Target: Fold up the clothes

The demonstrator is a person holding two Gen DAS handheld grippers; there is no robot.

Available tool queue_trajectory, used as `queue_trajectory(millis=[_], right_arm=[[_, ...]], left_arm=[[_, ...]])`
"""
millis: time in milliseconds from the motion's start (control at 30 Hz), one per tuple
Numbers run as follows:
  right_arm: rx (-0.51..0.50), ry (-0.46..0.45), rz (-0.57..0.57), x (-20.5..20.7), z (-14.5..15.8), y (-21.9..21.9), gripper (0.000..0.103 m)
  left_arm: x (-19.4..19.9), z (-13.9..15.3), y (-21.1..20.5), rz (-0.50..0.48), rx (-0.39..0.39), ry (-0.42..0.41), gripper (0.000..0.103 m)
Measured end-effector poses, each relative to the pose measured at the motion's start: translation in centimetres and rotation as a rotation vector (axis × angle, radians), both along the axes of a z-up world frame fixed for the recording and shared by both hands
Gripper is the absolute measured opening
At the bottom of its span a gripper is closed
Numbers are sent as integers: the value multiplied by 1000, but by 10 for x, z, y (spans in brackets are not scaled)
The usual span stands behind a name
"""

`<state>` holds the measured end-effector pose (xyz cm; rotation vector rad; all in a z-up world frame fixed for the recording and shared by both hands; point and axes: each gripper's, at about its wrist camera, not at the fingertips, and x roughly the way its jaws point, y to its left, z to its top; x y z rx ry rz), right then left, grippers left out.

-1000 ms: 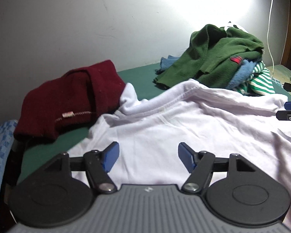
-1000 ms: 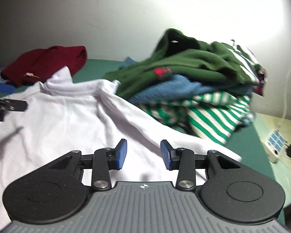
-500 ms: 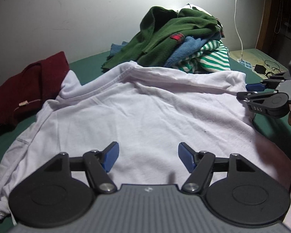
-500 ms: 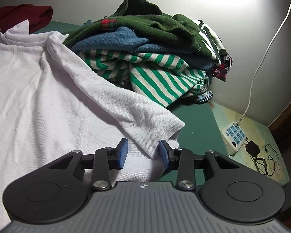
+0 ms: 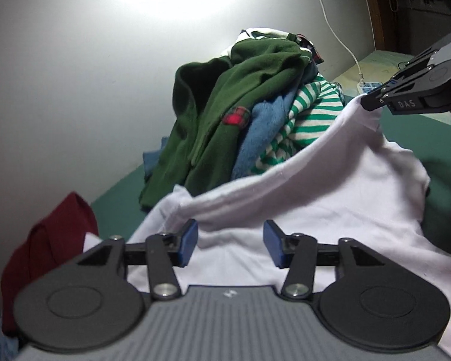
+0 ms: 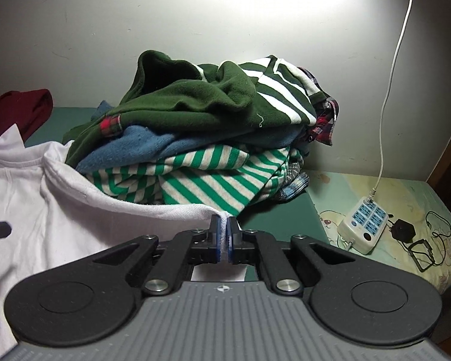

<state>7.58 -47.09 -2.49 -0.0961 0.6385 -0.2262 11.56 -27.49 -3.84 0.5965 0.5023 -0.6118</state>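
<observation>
The white shirt (image 5: 330,210) lay spread and rumpled just in front of the clothes pile (image 6: 201,138), one edge pulled taut and lifted off the green sheet beside it. The pile sat heaped against the wall: dark green fleece on top, blue knit under it, green-striped top lowest.

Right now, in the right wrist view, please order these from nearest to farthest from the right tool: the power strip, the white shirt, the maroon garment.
1. white shirt: pinched at its edge by the right tool.
2. power strip: right side, on the pale sheet.
3. maroon garment: far left, by the wall.
</observation>
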Motion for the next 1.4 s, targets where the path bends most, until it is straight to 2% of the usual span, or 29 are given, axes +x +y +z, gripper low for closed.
queue_trajectory(millis=[33,133,200,333,400,467,500,567,600,700,867,967,1167,1400], right_arm=[[0,-3,-2,3,1,-2,3],[1,-4,-8,12,2,-9,3],[-3,-4,-13,19,2,-14,2],[41,14,-50,41,-5,-30,2],[88,50,-65,55,-16,-38,3],[90,80,-77,63,-28,-43,8],[87,87,-83,66,-33,-45,13],[117,55,-113,57,-30,-56,20],[135,40,-130,52,-28,-62,25],[254,13,-196,17,-15,-87,28],[408,111,-137,-50,-19,-87,28],[507,133,-132,-69,-32,-81,28],[551,87,-154,-66,-46,-61,29],[587,35,-148,-52,-50,-47,29]], left_arm=[[8,-2,-10,-11,21,-11,41],[28,-12,-35,-24,79,-36,39],[41,-20,-47,2,107,-45,35],[63,-22,-56,75,80,-14,37],[65,-22,-59,86,79,-9,38],[65,-23,-61,90,85,-13,39],[64,-23,-60,88,91,-21,41],[63,-22,-56,85,94,-25,49],[64,-21,-53,85,88,-19,50],[62,-12,-41,92,45,15,51],[41,1,-19,78,-44,68,51],[23,0,-18,43,-72,123,51],[-14,-15,-36,-43,-63,189,53],[-25,-28,-47,-50,-80,261,55]])
